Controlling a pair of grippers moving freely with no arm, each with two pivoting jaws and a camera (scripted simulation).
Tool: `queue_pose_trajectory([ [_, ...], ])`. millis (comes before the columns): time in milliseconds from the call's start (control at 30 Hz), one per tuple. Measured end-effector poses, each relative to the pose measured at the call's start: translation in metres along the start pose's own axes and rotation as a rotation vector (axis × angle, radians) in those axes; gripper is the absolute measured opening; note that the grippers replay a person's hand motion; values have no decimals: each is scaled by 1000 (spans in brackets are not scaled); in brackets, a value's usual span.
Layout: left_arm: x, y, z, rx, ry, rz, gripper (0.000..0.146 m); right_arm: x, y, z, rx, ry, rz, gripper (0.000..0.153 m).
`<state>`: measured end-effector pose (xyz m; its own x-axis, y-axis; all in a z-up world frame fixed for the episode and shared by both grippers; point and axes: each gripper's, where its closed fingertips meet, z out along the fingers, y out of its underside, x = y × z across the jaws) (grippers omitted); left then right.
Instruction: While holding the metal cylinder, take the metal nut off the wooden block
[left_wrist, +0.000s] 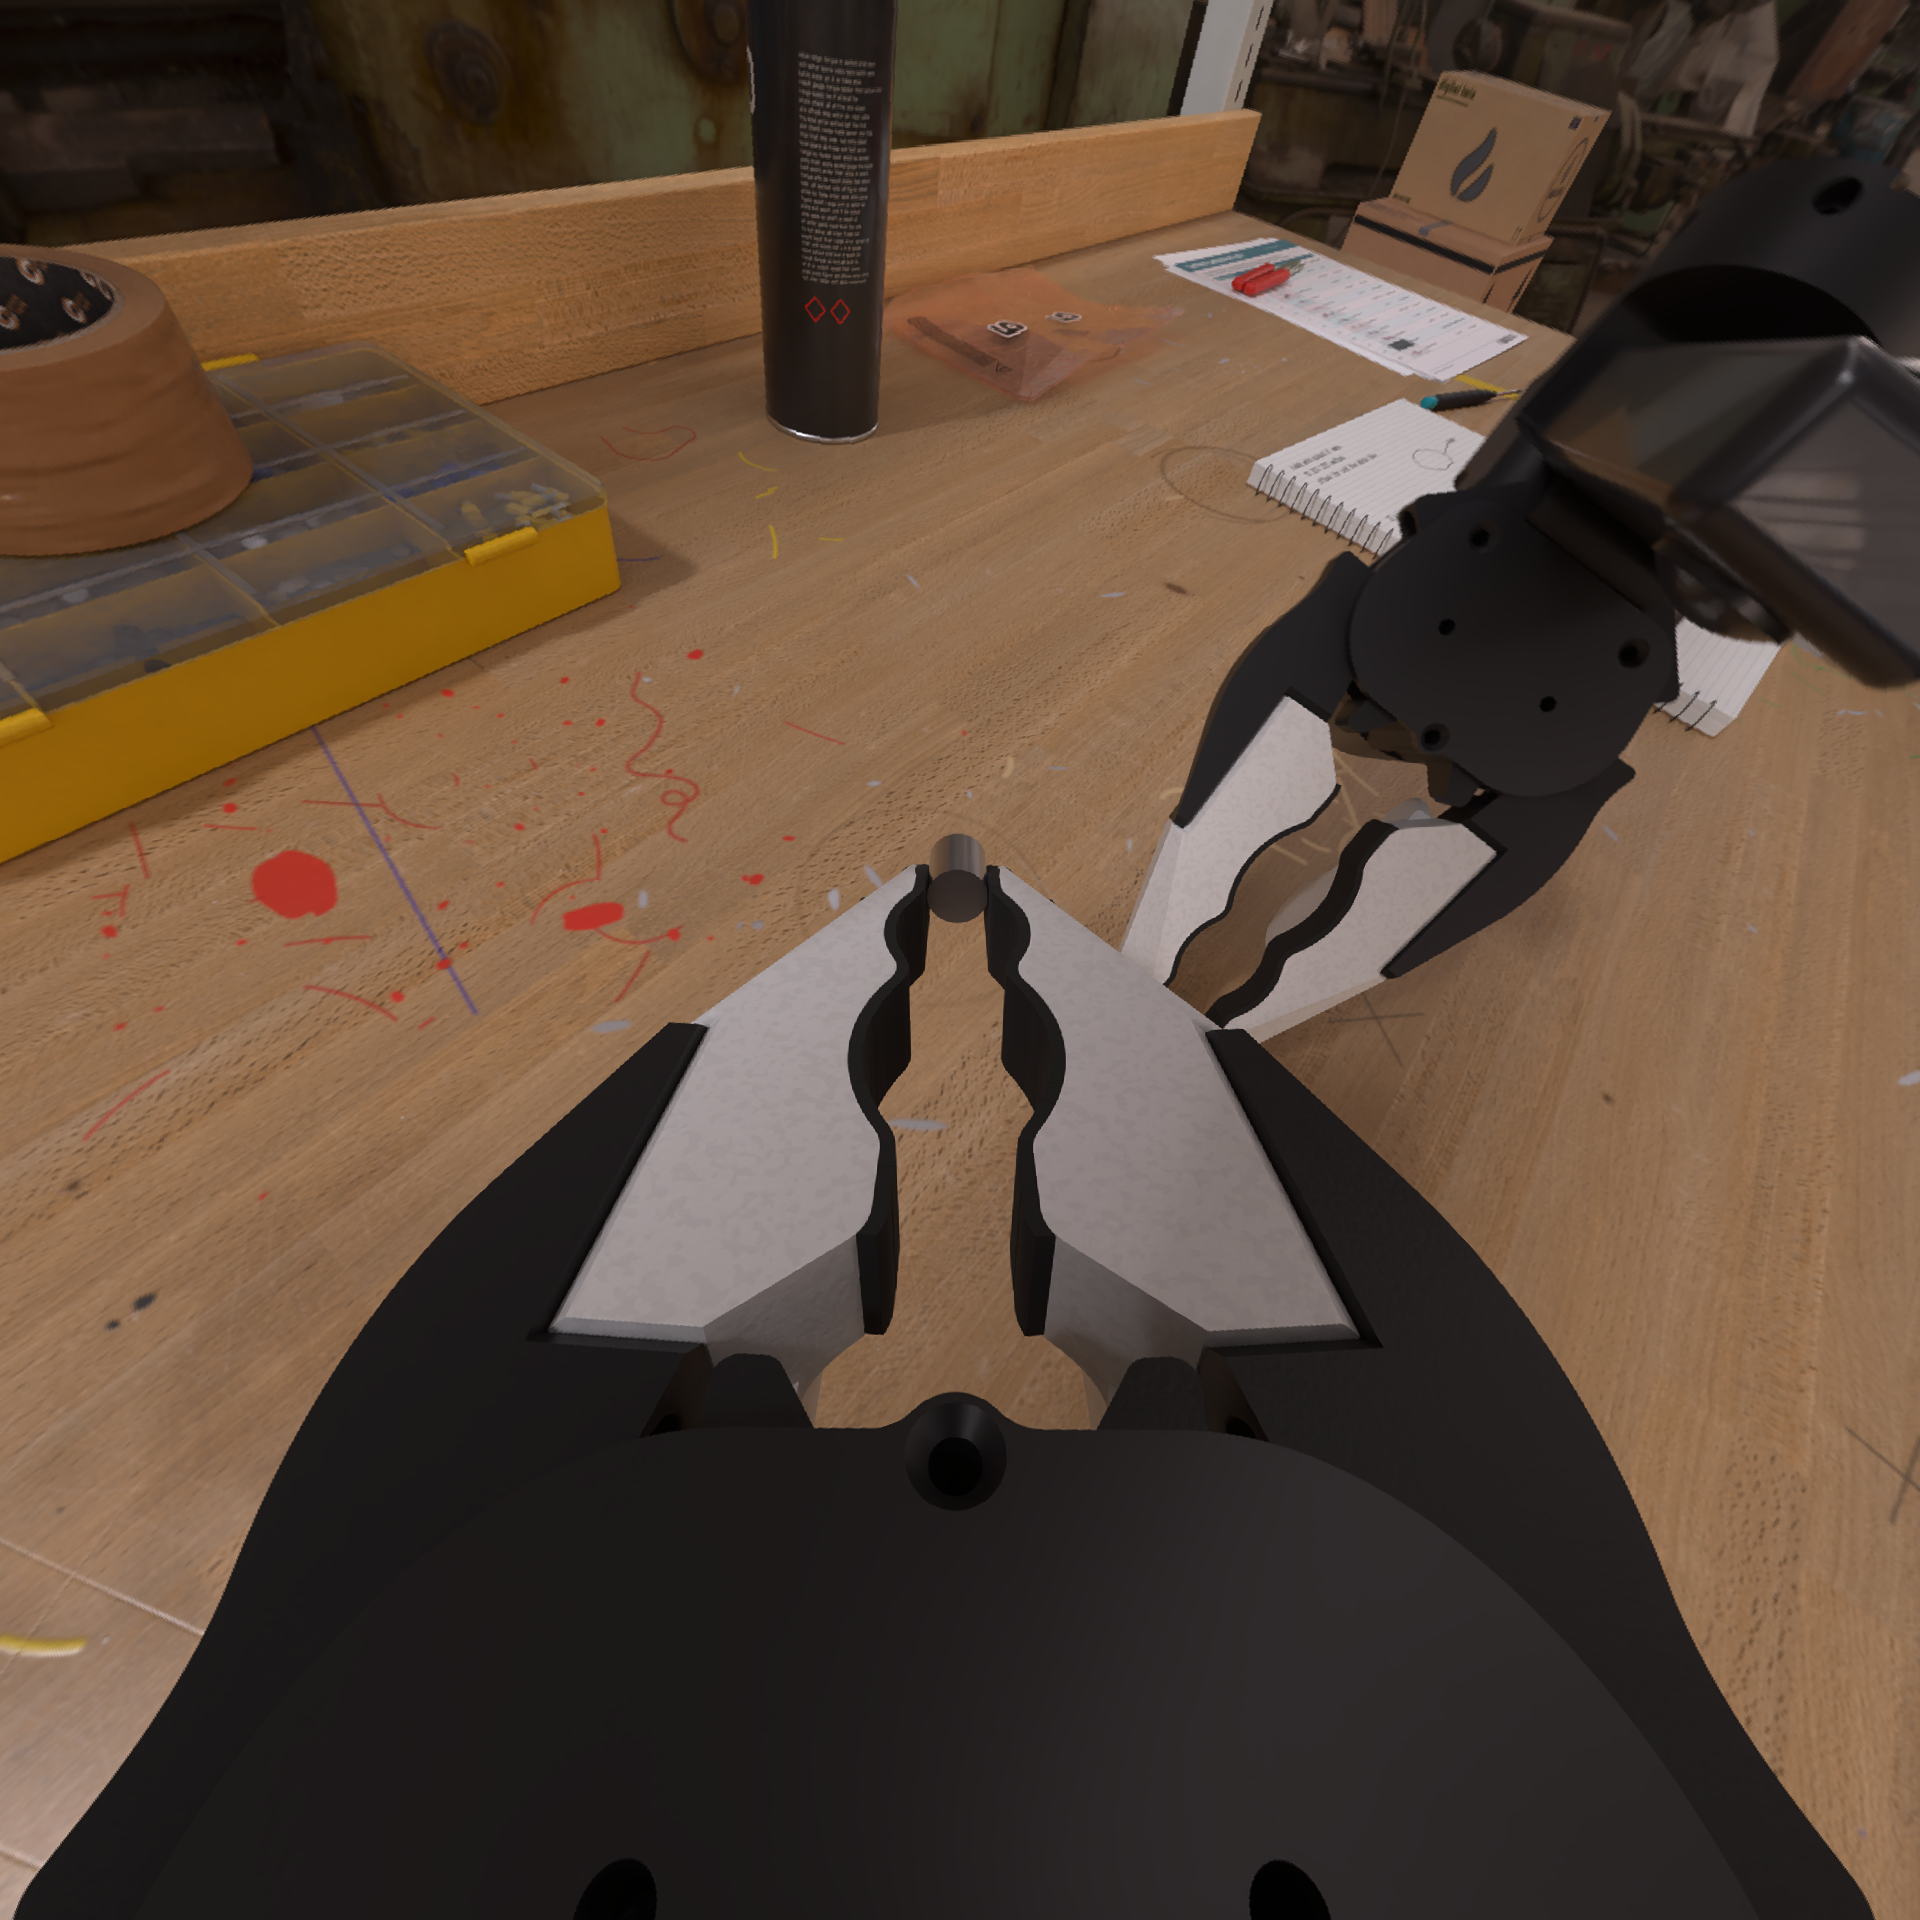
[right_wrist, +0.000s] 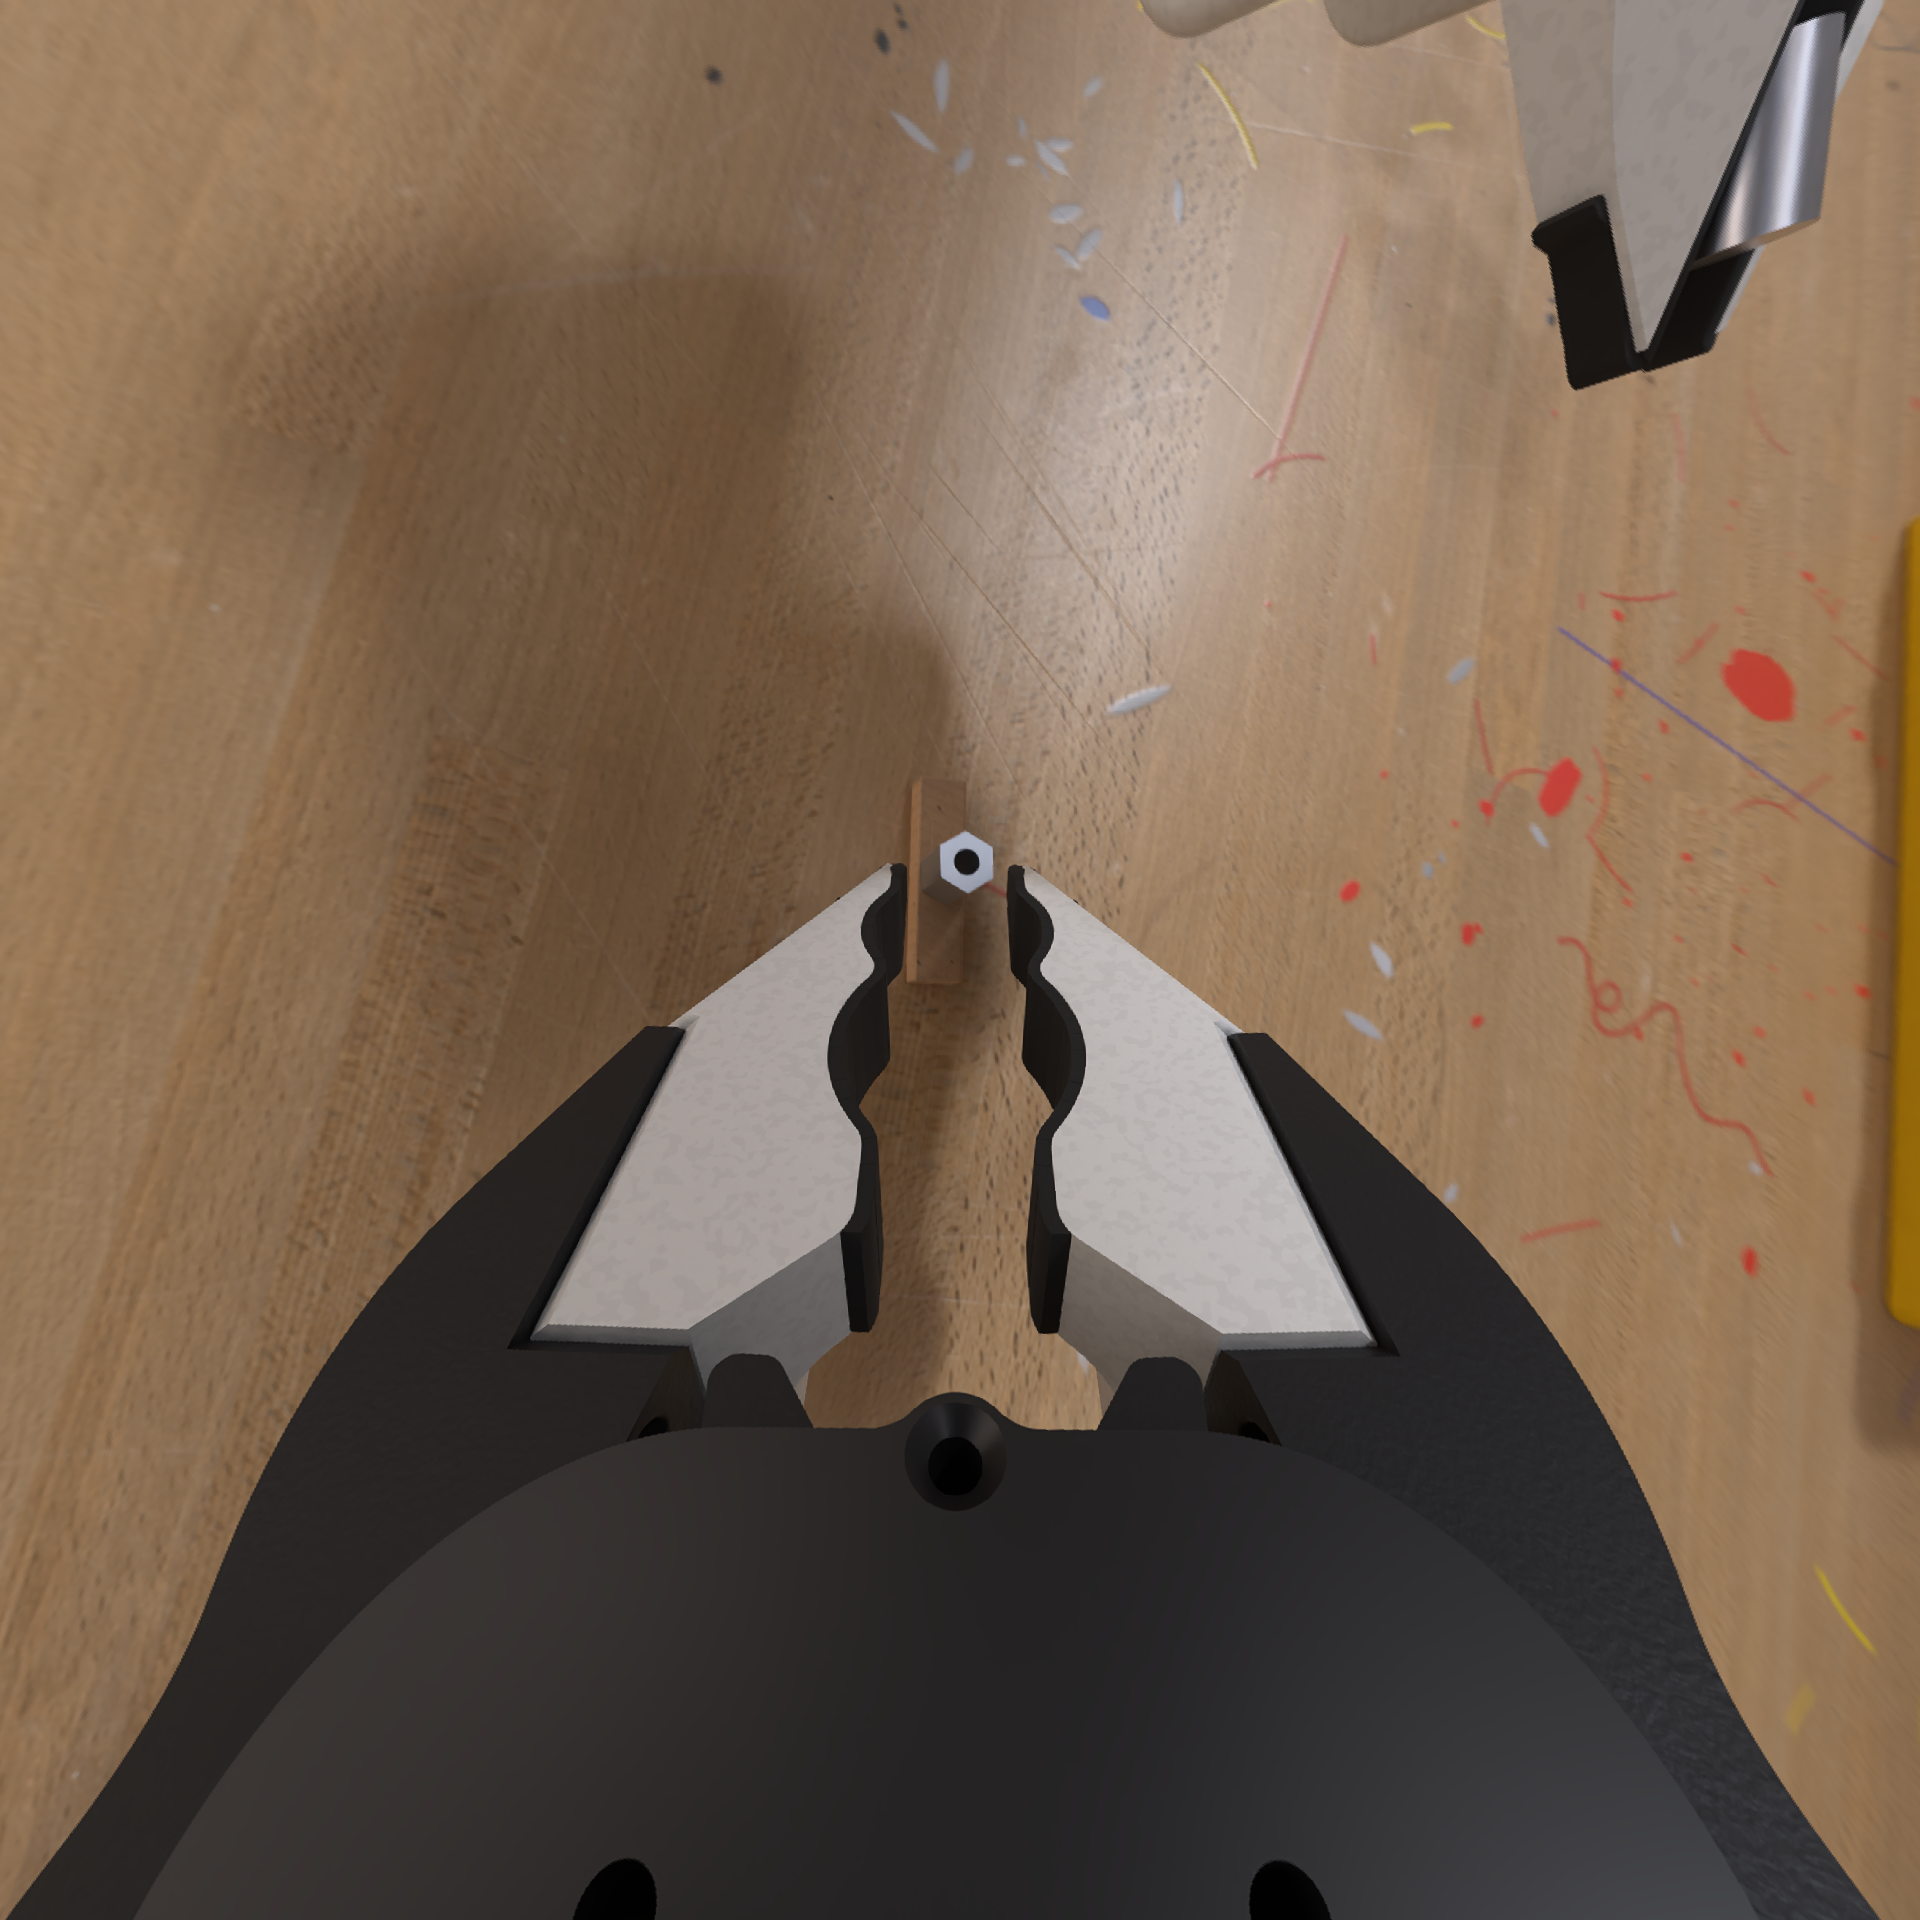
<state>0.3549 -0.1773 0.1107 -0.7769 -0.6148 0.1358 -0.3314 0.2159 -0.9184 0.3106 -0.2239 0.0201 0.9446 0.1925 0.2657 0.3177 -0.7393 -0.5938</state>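
1. Two grippers in play, starting on the left: the left gripper (left_wrist: 957, 891) pinches the metal cylinder (left_wrist: 957, 885) right at its fingertips, end-on to its camera. The right wrist view shows the same cylinder (right_wrist: 1779, 145) clamped between those fingers, above the workbench (right_wrist: 520, 727).
2. That cylinder looks smooth and shiny, so I'd guess slippery, stiff and fairly heavy for its size. With only a tip pinch on it, I'd keep that side steady.
3. Moving right: the right gripper (right_wrist: 953, 881) points down at the bench, jaws narrowly apart and holding nothing.
4. Just past its tips sits the metal nut (right_wrist: 966, 861), on top of the small wooden block (right_wrist: 938, 935), which lies on the bench.
5. Nut looks tiny, hard and light, probably slick too. I'd grab it across two opposite flats, low enough to hold but clear of the block.
6. Block looks light as well, so it may shift or tip if nudged.
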Motion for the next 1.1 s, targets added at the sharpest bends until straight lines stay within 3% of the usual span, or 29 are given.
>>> queue_pose_trajectory([
  [133, -2, 2, 2, -11, -6, 9, 10, -4, -4, 5, 22, -108, 22, 18],
  [267, 2, 2, 4, -3, 12, 22, 10, -4, -5, 9, 45, -136, 62, 11],
  [533, 2, 3, 4, -12, 12, 28, 10, -1, -3, 10, 61, -154, 126, 12],
  [933, -2, 3, 4, -12, -5, 28, 10, -2, 0, 9, 56, -129, 132, 10],
  [1100, -12, -1, -3, -7, -107, 68, 10, 2, -8, -6, 97, -17, 234, 10],
])
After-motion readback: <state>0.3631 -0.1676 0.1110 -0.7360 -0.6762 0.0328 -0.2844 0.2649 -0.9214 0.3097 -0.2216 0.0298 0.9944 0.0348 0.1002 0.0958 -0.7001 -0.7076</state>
